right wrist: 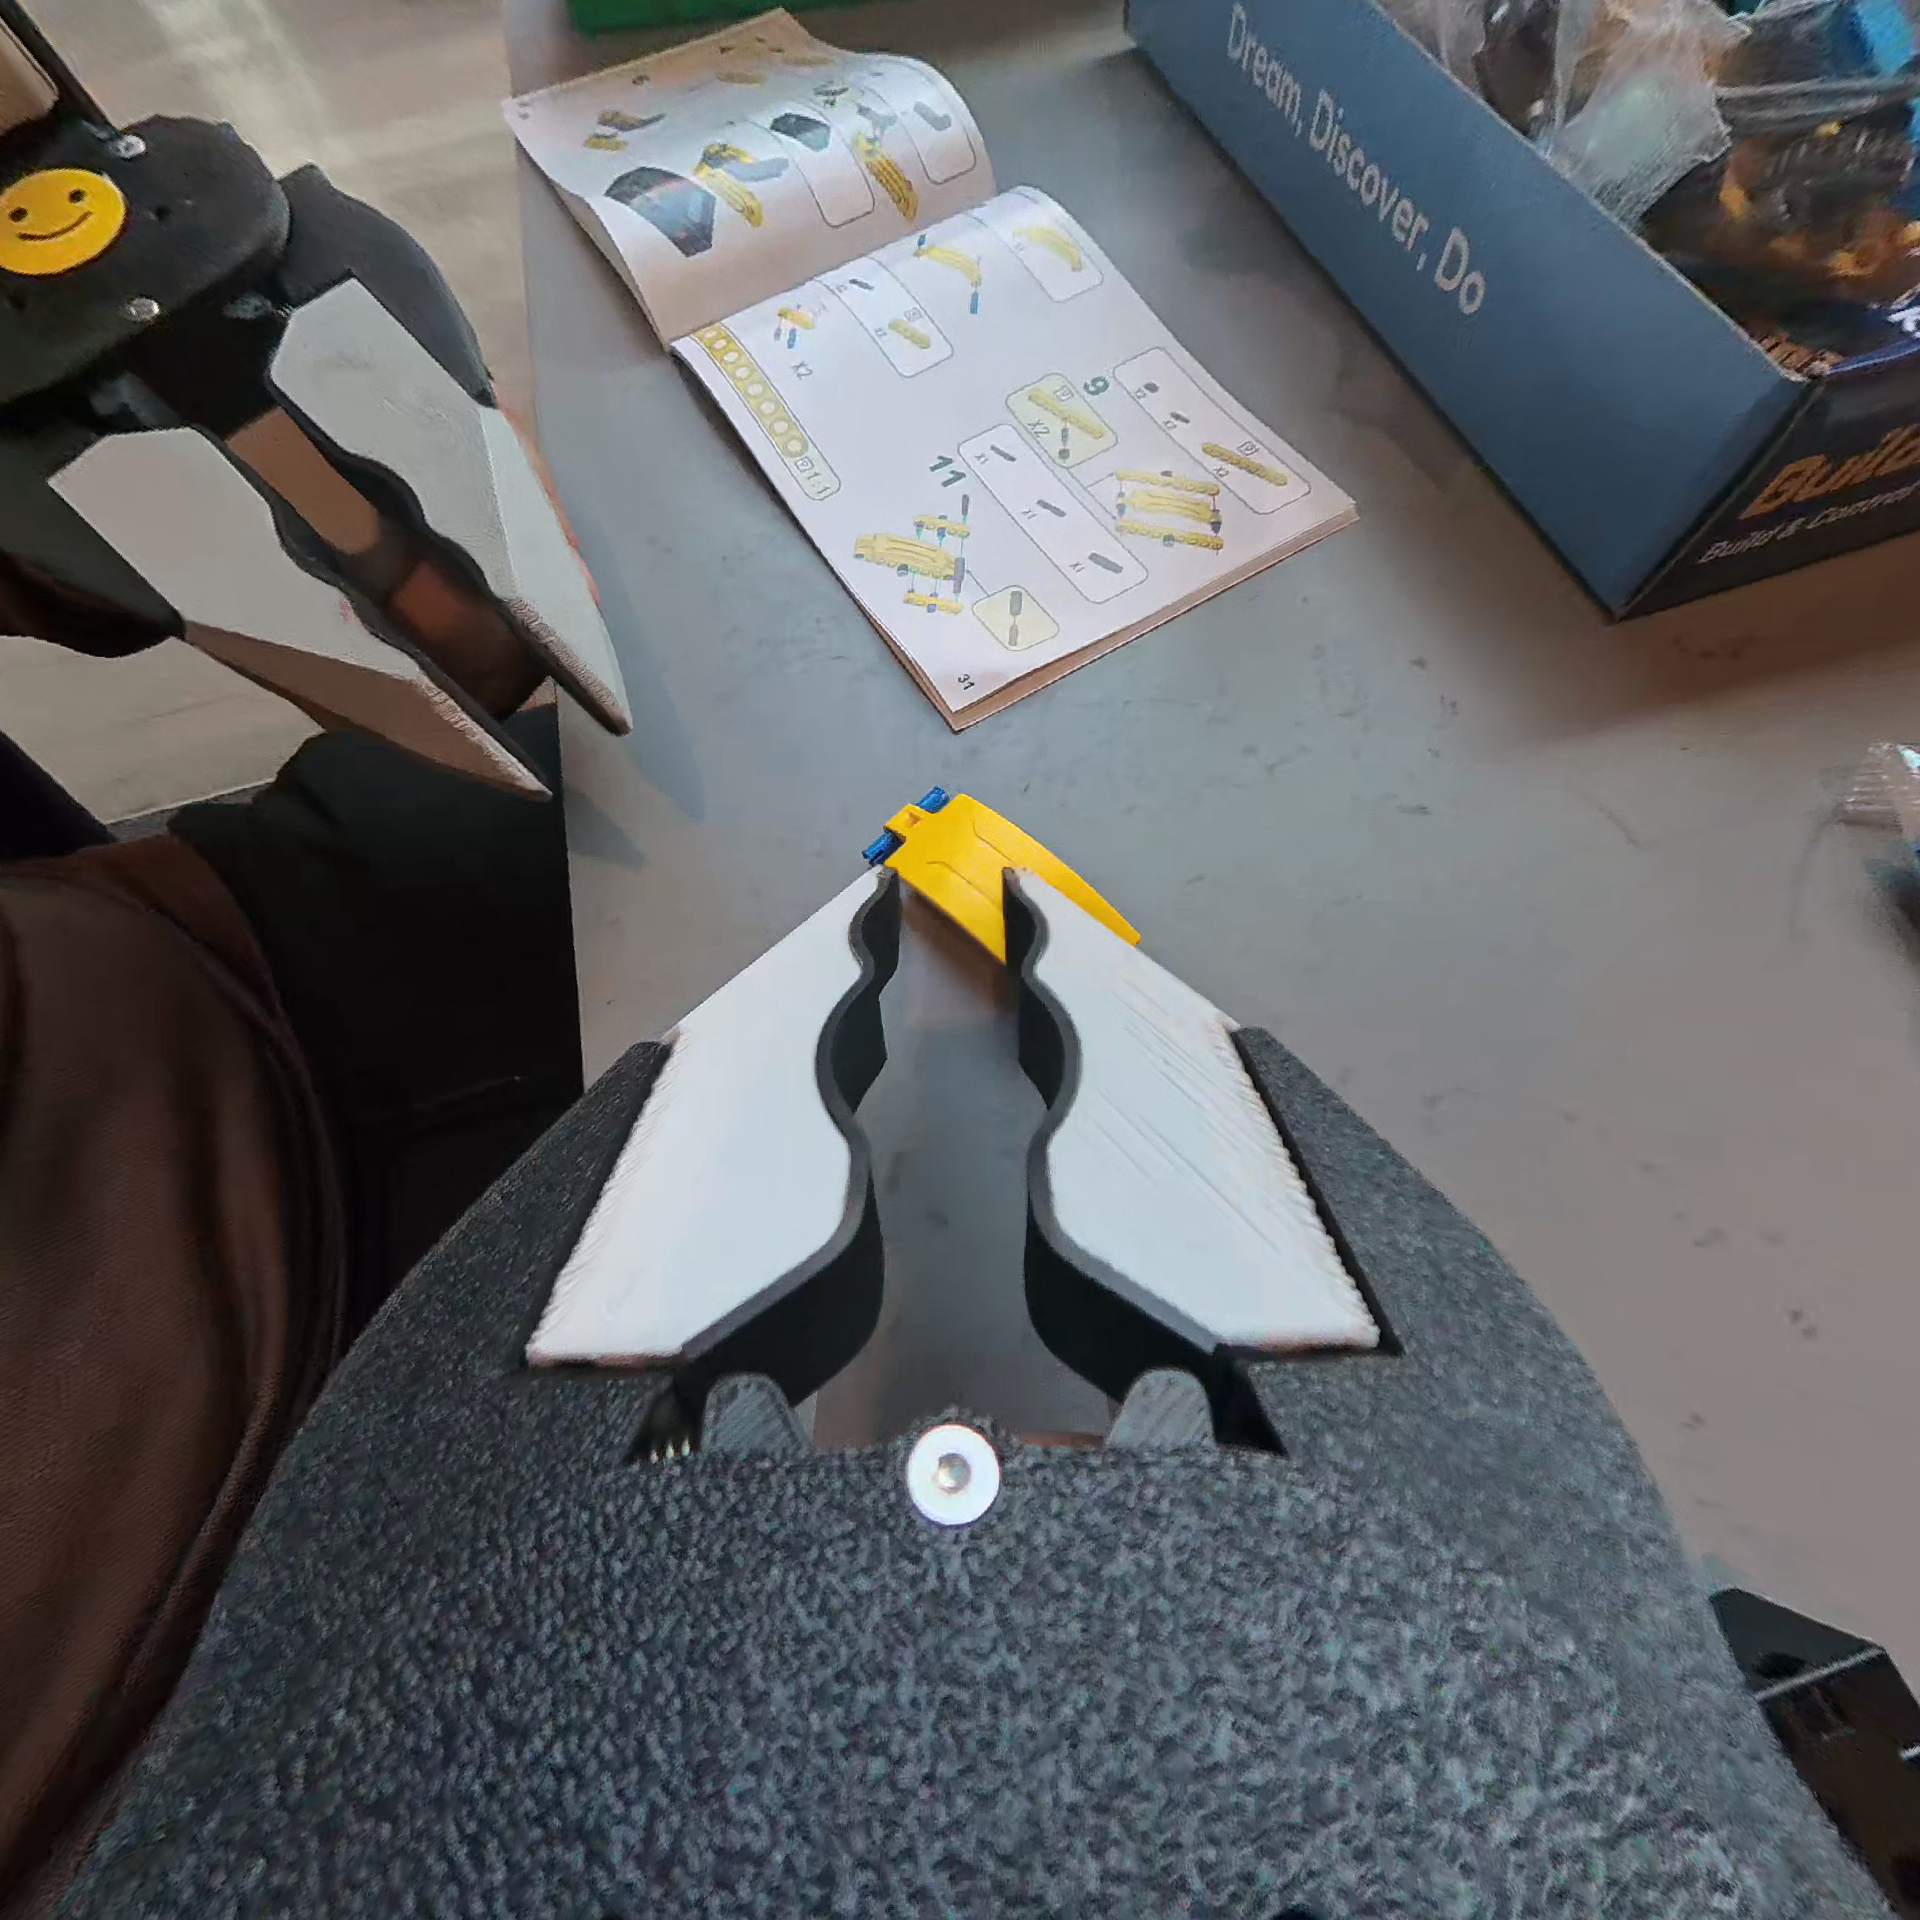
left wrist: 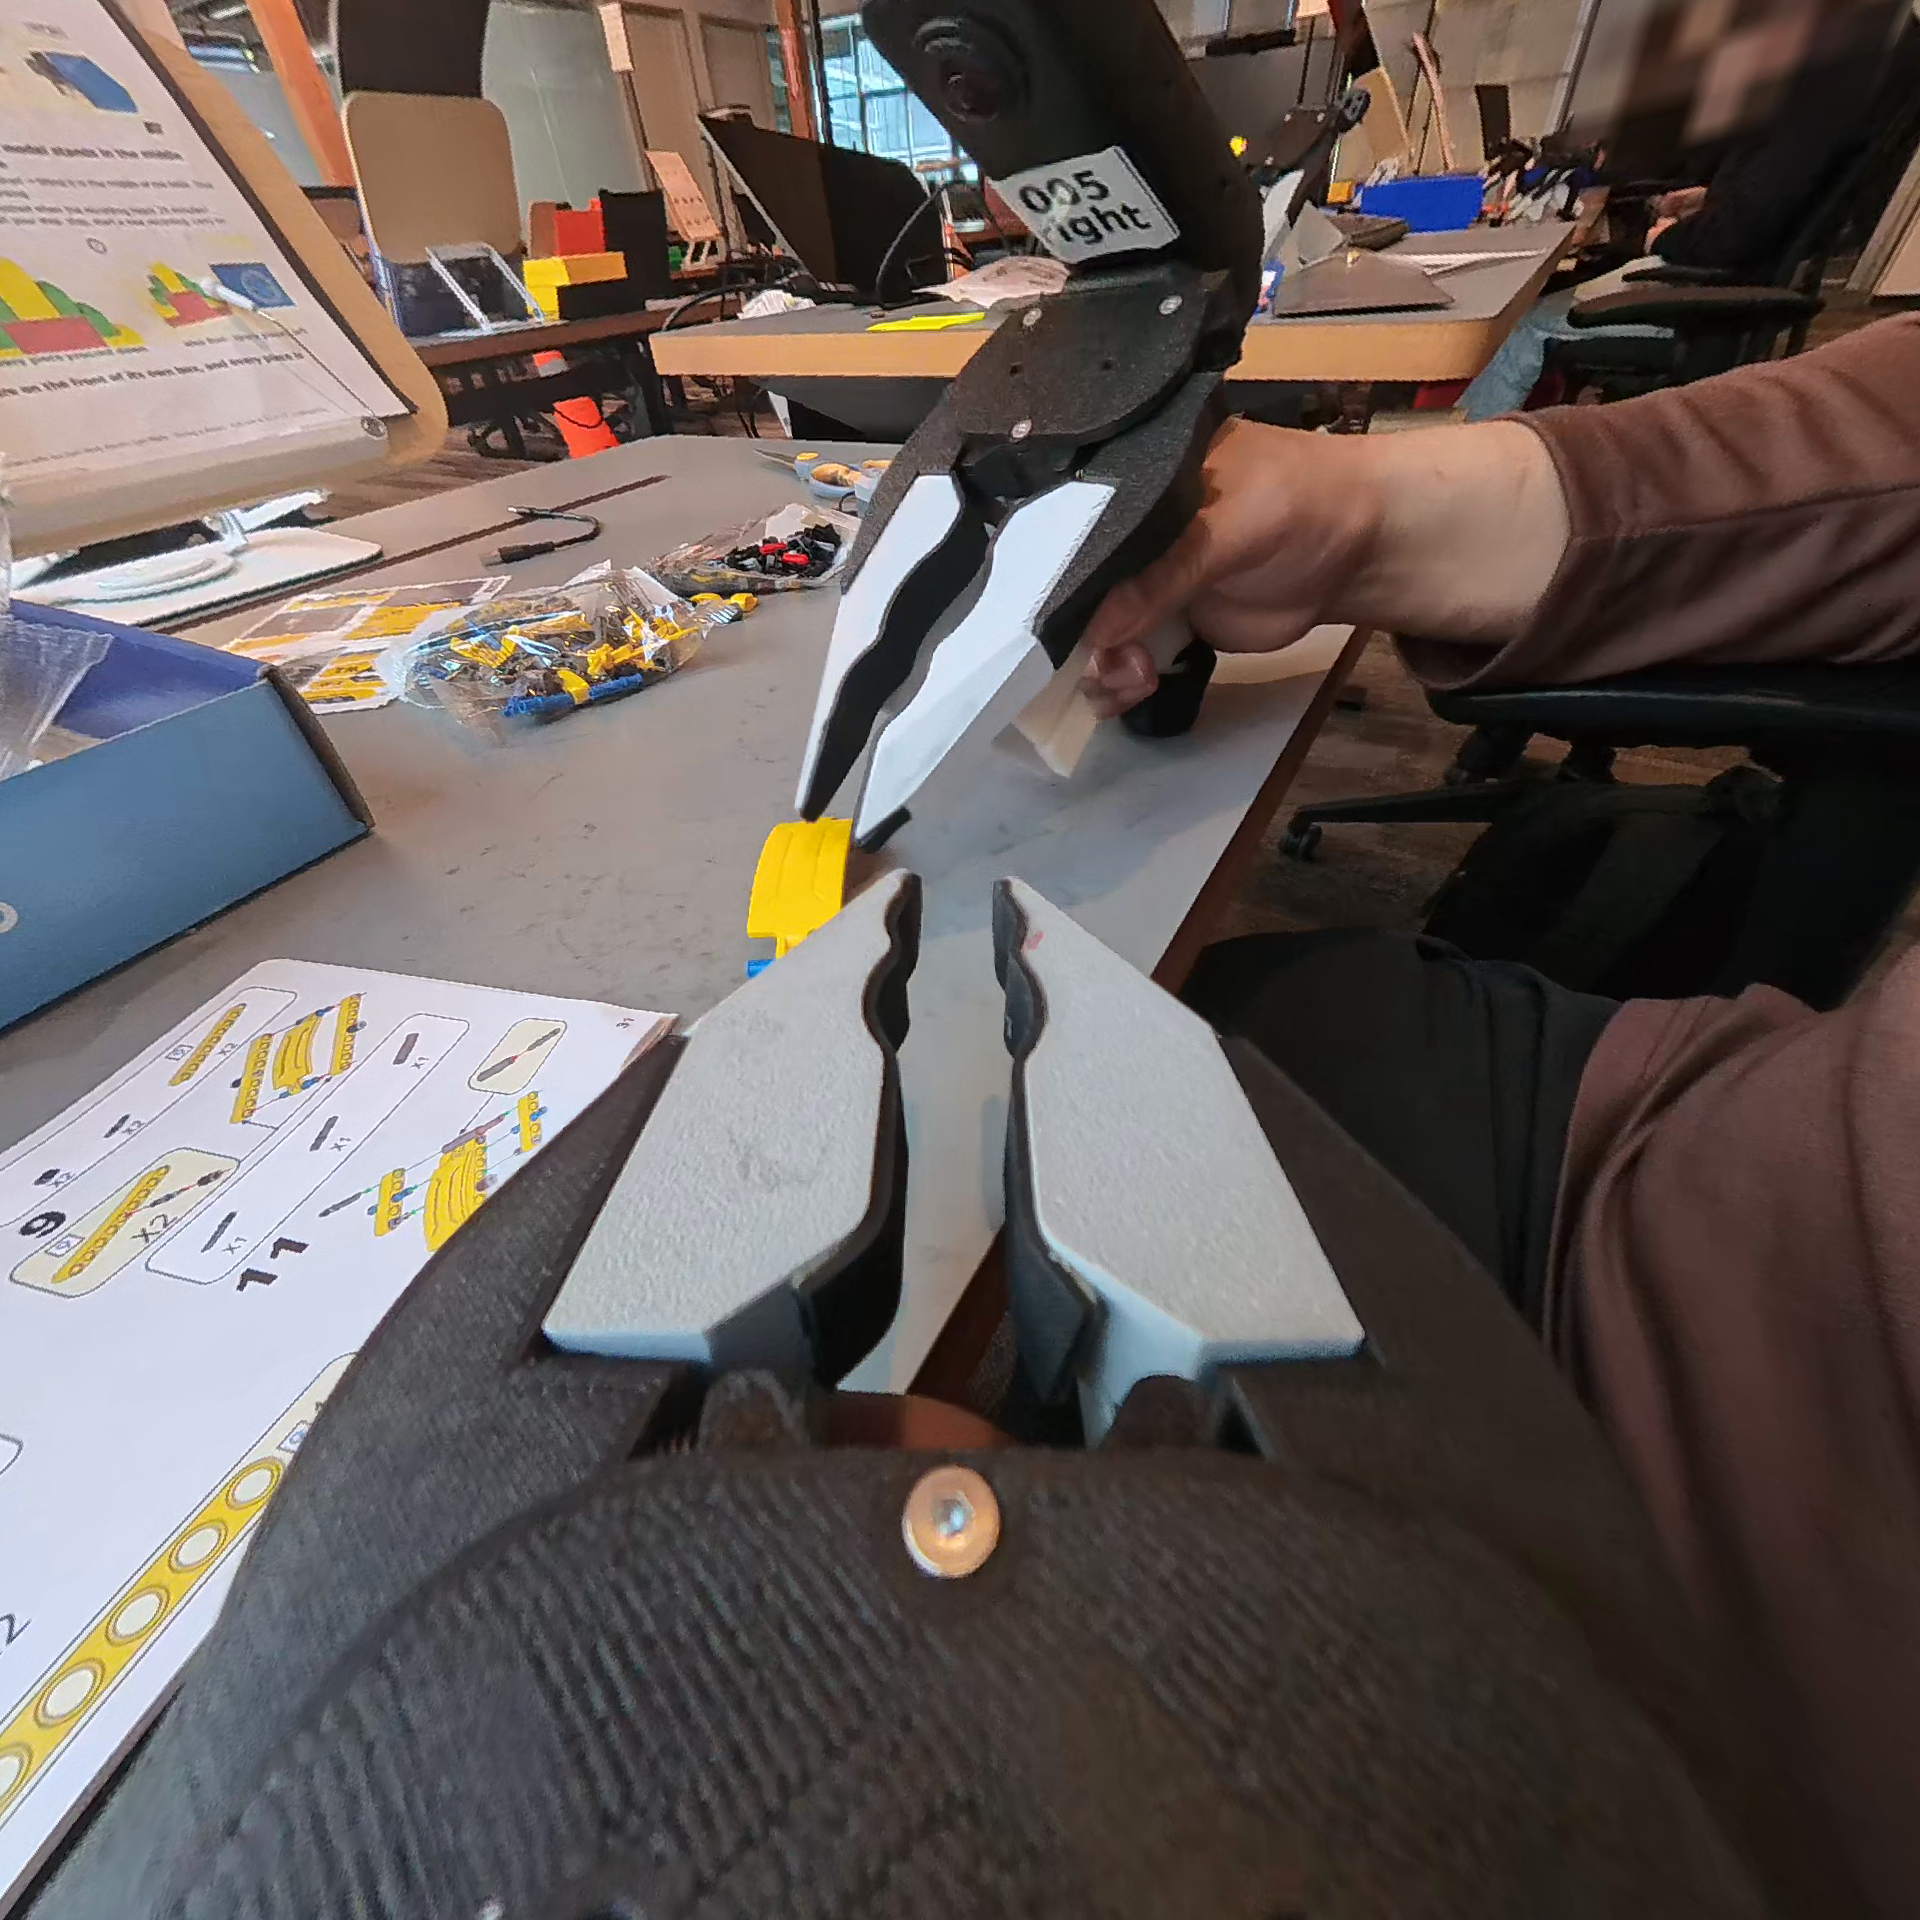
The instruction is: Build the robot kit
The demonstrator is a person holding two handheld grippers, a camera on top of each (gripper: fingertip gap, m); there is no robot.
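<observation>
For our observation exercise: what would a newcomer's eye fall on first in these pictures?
First, the yellow plastic piece lying on the grey table, just ahead of the right gripper, whose jaws stand slightly apart above it. The left gripper, jaws also apart, is close by. Beyond the piece lies an open instruction booklet, with a blue box beside it.

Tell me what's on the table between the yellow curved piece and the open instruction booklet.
Nothing: in the right wrist view only bare grey table separates the yellow curved piece from the instruction booklet. The right gripper hovers over the piece, jaws open.
</observation>
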